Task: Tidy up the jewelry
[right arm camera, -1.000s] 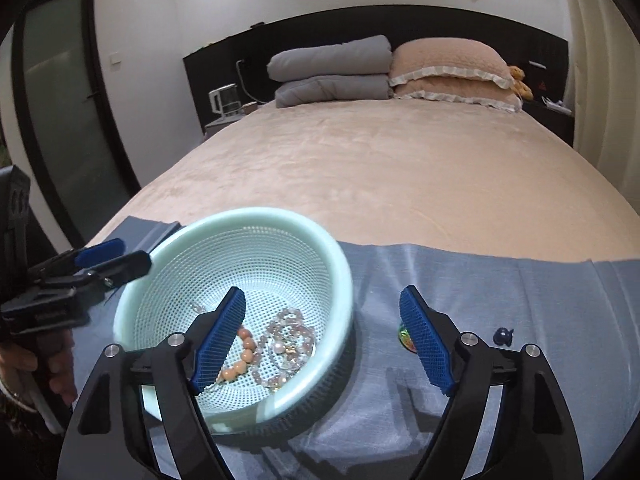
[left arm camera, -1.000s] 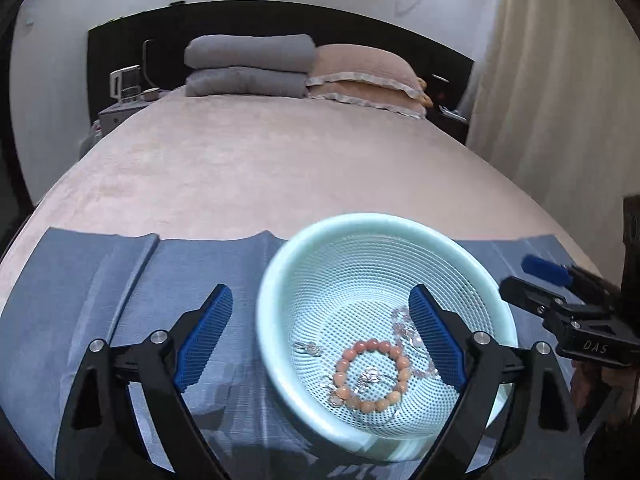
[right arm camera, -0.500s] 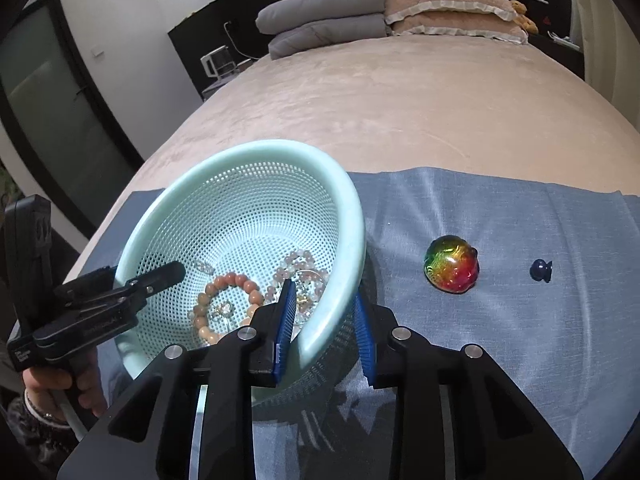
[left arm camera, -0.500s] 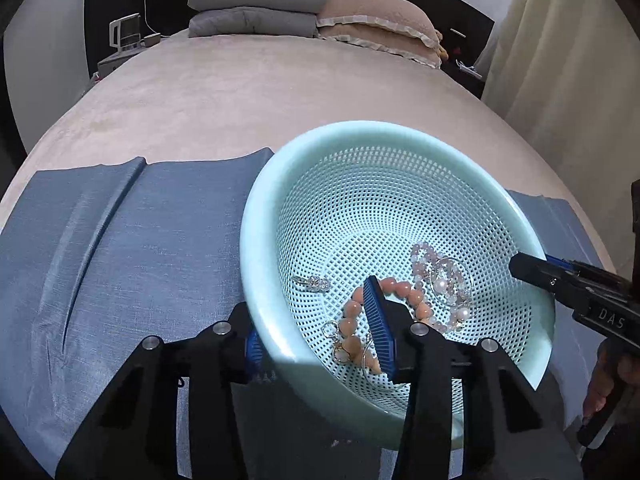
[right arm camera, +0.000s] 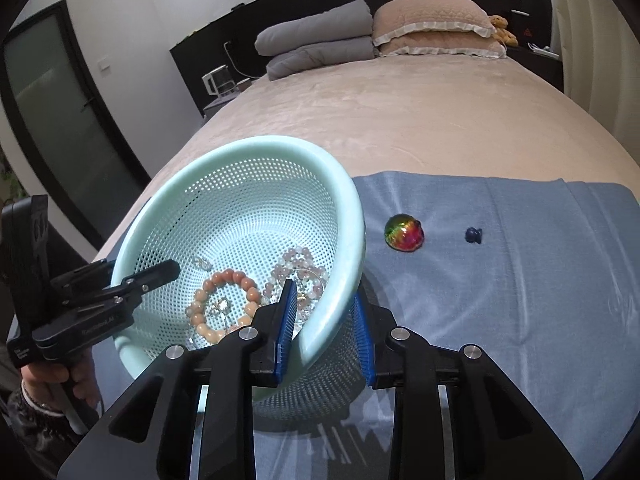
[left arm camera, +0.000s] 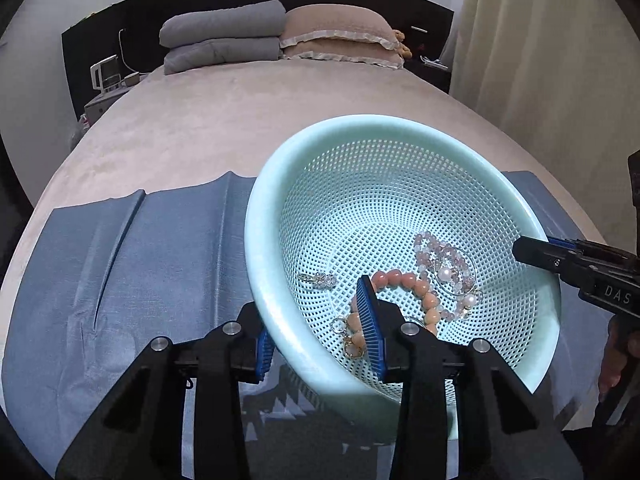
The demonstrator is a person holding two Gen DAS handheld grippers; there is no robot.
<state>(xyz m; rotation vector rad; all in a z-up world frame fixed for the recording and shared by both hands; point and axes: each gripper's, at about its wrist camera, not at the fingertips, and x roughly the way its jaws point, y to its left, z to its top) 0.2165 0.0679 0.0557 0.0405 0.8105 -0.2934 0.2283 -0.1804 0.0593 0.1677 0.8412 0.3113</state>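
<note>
A mint-green mesh basket (left arm camera: pixel 280 184) (right arm camera: pixel 256 148) is held above the blue cloth (left arm camera: pixel 140 280) (right arm camera: pixel 520 280). My left gripper (left arm camera: pixel 320 336) is shut on its near-left rim. My right gripper (right arm camera: pixel 326 332) is shut on its right rim. Inside lie an orange bead bracelet (left arm camera: pixel 416 284) (right arm camera: pixel 224 280), a pink and pearl bead bracelet (left arm camera: pixel 444 260) (right arm camera: pixel 300 260) and small silver earrings (left arm camera: pixel 320 279). An iridescent ball-shaped piece (right arm camera: pixel 404 233) and a small dark blue piece (right arm camera: pixel 473 234) lie on the cloth to the basket's right.
The cloth covers the near end of a beige bed (left arm camera: pixel 240 120) (right arm camera: pixel 400 100). Grey folded quilts (left arm camera: pixel 224 36) (right arm camera: pixel 316 40) and beige pillows (left arm camera: pixel 340 32) (right arm camera: pixel 436 20) lie at the headboard. A curtain (left arm camera: pixel 560 60) hangs at the right. A dark door (right arm camera: pixel 60 120) stands at the left.
Both grippers went from open around the basket to shut on its rim. The basket has since come up off the cloth and tilted.
</note>
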